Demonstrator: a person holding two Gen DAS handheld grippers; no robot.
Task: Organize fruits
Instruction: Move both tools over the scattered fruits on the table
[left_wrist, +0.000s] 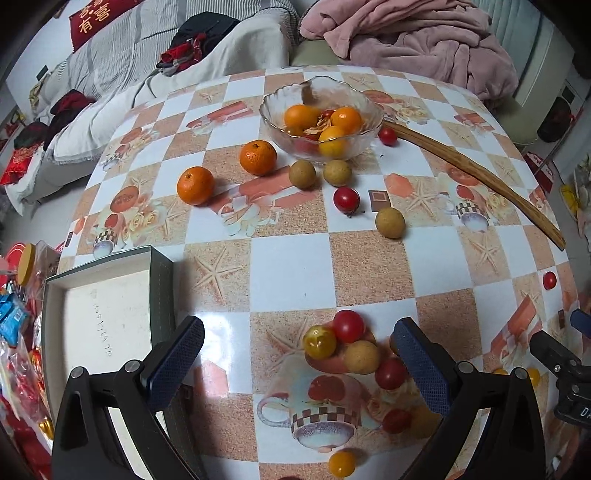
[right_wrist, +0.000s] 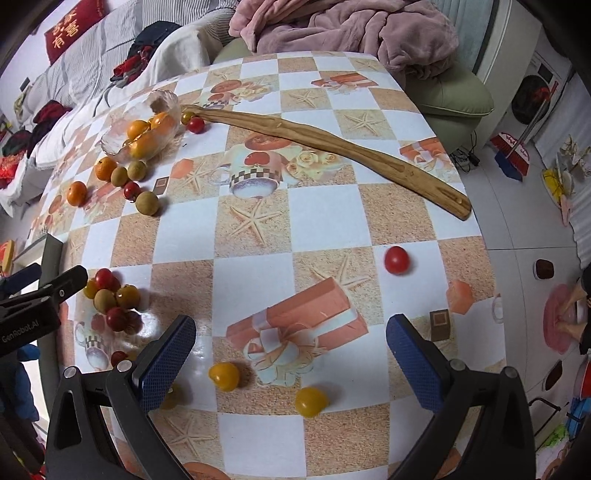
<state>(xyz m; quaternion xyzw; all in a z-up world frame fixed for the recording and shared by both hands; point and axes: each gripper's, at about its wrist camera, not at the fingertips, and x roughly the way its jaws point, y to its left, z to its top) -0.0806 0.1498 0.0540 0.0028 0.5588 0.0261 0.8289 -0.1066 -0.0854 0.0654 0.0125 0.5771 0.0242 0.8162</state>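
A glass bowl (left_wrist: 371, 110) at the far side of the table holds several oranges and small tomatoes. Two oranges (left_wrist: 258, 157), brown longans (left_wrist: 302, 173) and a red tomato (left_wrist: 346, 199) lie loose in front of it. My left gripper (left_wrist: 297, 358) is open, low over a cluster of red and yellow tomatoes (left_wrist: 319, 341) and a longan (left_wrist: 362, 356). My right gripper (right_wrist: 291, 354) is open above two yellow tomatoes (right_wrist: 224, 376) near the front edge. A single red tomato (right_wrist: 396, 260) lies further right.
A long wooden stick (right_wrist: 332, 142) runs from the bowl to the table's right edge. An open white box (left_wrist: 107, 314) sits at the table's left edge. A sofa with a pink blanket (left_wrist: 406, 37) and clothes stands behind the table.
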